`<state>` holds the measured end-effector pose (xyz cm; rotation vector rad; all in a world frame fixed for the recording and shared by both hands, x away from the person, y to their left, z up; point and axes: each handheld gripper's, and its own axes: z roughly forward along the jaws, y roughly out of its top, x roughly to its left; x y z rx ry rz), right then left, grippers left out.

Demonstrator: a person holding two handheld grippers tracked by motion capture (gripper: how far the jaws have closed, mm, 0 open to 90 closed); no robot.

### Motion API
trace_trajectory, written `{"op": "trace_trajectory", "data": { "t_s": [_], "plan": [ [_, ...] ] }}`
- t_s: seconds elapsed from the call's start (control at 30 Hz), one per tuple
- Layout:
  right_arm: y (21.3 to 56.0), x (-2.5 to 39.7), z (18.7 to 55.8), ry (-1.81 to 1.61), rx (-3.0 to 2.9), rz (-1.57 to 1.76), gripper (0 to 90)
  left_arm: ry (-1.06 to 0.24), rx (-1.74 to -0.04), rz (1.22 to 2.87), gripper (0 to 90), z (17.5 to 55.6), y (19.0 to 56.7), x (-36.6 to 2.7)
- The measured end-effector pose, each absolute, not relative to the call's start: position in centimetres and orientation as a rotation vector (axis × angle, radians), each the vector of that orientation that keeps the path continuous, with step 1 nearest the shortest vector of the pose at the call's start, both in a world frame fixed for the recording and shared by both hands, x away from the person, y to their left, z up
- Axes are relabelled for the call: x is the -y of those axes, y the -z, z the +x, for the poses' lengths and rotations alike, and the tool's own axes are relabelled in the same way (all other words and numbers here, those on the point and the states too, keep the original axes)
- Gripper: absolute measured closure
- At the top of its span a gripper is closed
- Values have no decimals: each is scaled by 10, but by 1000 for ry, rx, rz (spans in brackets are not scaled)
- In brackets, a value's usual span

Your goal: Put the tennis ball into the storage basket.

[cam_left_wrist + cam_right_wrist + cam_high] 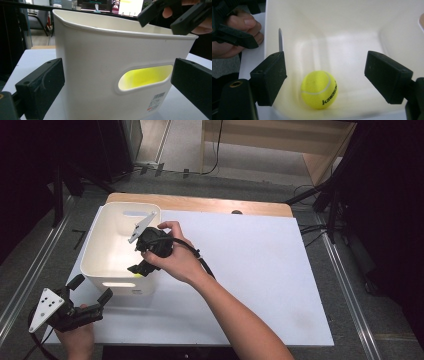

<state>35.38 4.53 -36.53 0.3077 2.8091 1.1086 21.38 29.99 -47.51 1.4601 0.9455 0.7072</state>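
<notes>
A yellow tennis ball [319, 89] lies on the floor of a white plastic bin [100, 245], near its front wall. My right gripper [140, 269] hangs over the bin's front right corner, pointing down into it. Its jaws stand wide apart above the ball, which rests free between and below them [324, 75]. My left gripper [90, 289] is open too, held low at the table's front left, just in front of the bin. In the left gripper view the bin's front wall [100, 60] is close, with yellow glowing through its handle slot [146, 76].
The bin stands at the back left of a white sheet [260, 270] that covers a wooden table [210, 204]. Metal rails [30, 270] run along both sides. Dark stands and cables sit at the far edges.
</notes>
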Motion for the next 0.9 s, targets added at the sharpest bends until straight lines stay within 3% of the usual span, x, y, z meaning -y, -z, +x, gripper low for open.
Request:
{"op": "trace_trajectory", "data": {
  "t_s": [0.2, 0.9],
  "plan": [
    [355, -35, 349, -1146, -2757, 330, 113, -707, -945, 1459, 0, 214, 475, -300],
    [352, 9, 337, -1198, -2666, 451, 88, -709, -945, 1460, 0, 214, 475, -299]
  ]
}}
